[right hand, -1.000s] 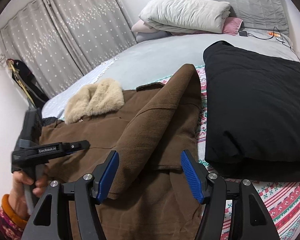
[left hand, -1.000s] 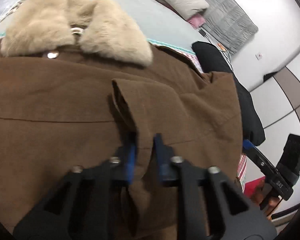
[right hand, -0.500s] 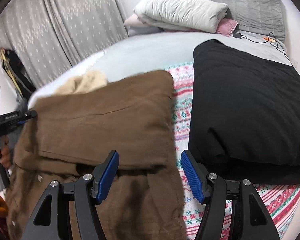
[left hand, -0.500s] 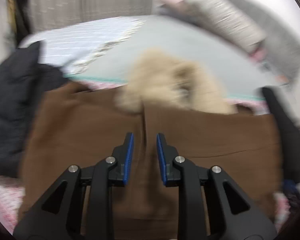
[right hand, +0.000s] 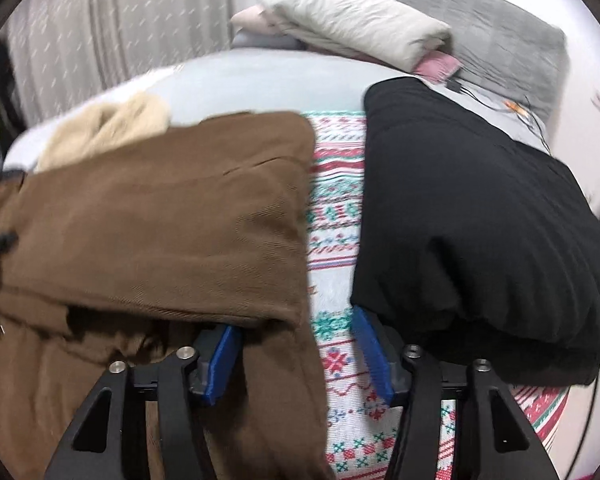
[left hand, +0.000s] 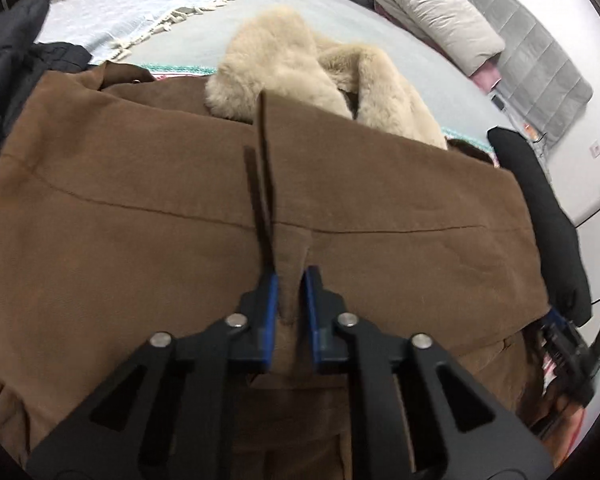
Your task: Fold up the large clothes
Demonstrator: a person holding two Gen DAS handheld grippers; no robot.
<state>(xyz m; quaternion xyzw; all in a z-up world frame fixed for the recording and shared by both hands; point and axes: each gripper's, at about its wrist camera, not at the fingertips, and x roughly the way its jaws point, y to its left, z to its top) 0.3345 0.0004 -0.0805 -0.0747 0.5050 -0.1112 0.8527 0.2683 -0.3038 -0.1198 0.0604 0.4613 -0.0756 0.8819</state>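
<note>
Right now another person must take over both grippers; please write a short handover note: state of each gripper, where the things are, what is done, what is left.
Left gripper: closing on a pinched ridge of the brown coat, cloth between the pads.
Right gripper: jaws closing, not yet gripping; the coat's right edge lies between them.
Things: coat spread on the patterned blanket, fur collar at the far end; folded black garment to the right.
Done: a sleeve or side panel appears folded in over the body.
Left: probably the remaining folds, then setting the coat aside.
</note>
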